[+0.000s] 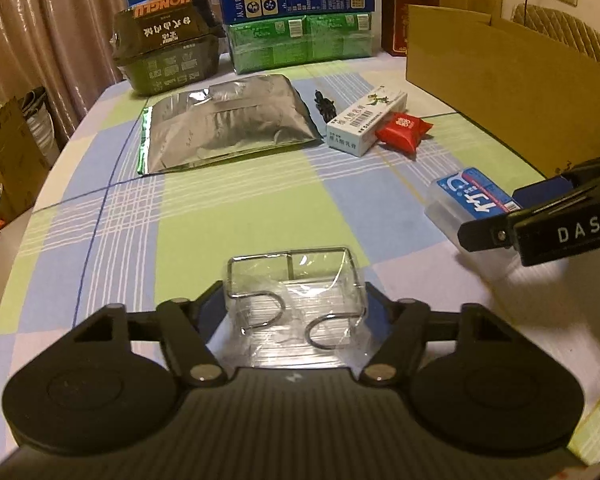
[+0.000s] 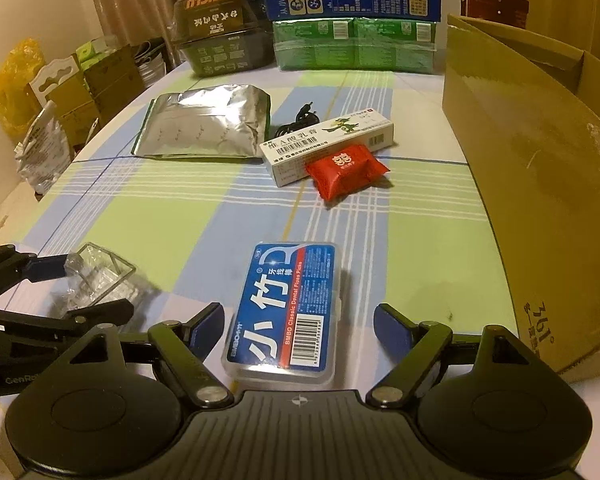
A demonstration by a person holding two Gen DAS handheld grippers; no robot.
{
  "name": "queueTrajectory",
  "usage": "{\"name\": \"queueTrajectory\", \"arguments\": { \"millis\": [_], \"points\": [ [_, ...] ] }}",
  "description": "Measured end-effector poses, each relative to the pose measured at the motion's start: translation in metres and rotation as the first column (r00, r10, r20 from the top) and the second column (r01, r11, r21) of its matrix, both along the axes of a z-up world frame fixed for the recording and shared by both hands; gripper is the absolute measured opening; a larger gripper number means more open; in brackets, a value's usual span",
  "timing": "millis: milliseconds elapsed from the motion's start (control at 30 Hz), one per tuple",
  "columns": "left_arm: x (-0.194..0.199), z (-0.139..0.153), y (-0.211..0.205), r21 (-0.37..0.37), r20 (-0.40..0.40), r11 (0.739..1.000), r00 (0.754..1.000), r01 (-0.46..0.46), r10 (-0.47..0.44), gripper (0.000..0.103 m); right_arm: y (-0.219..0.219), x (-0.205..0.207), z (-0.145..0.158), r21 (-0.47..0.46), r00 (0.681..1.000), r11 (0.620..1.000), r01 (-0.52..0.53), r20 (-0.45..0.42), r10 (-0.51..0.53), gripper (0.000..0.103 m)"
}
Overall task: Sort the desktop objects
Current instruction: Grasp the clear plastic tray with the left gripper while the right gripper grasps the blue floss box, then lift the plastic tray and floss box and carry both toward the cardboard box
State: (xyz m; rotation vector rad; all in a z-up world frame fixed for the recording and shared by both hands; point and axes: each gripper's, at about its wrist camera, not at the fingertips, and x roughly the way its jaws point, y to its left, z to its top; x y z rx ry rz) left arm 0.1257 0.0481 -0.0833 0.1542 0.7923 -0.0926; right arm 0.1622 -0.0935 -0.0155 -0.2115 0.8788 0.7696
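Note:
A clear plastic packet with metal wire hooks lies on the checked tablecloth between the fingers of my left gripper, which is open around it; the packet also shows in the right wrist view. A blue dental floss pick box lies between the fingers of my right gripper, which is open and apart from the box; the box also shows in the left wrist view. A silver foil bag, a white ointment box and a red sachet lie farther back.
A big open cardboard box stands along the right side. A black cable lies behind the ointment box. Green and blue cartons and a dark food tray stand at the table's far edge.

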Motion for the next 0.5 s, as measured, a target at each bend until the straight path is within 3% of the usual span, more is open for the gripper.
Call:
{"name": "queueTrajectory", "arguments": {
  "millis": [367, 500],
  "points": [
    [0.003, 0.012, 0.008, -0.008, 0.036, 0.999, 0.998, -0.044, 0.044, 0.062, 0.010, 0.002, -0.004, -0.012, 1.000, 1.000, -0.018, 0.009, 0.018, 0.078],
    [0.005, 0.012, 0.006, -0.004, 0.038, 0.999, 0.999, -0.039, 0.039, 0.062, 0.016, -0.001, -0.007, -0.036, 0.999, 0.999, -0.030, 0.030, 0.031, 0.060]
  ]
}}
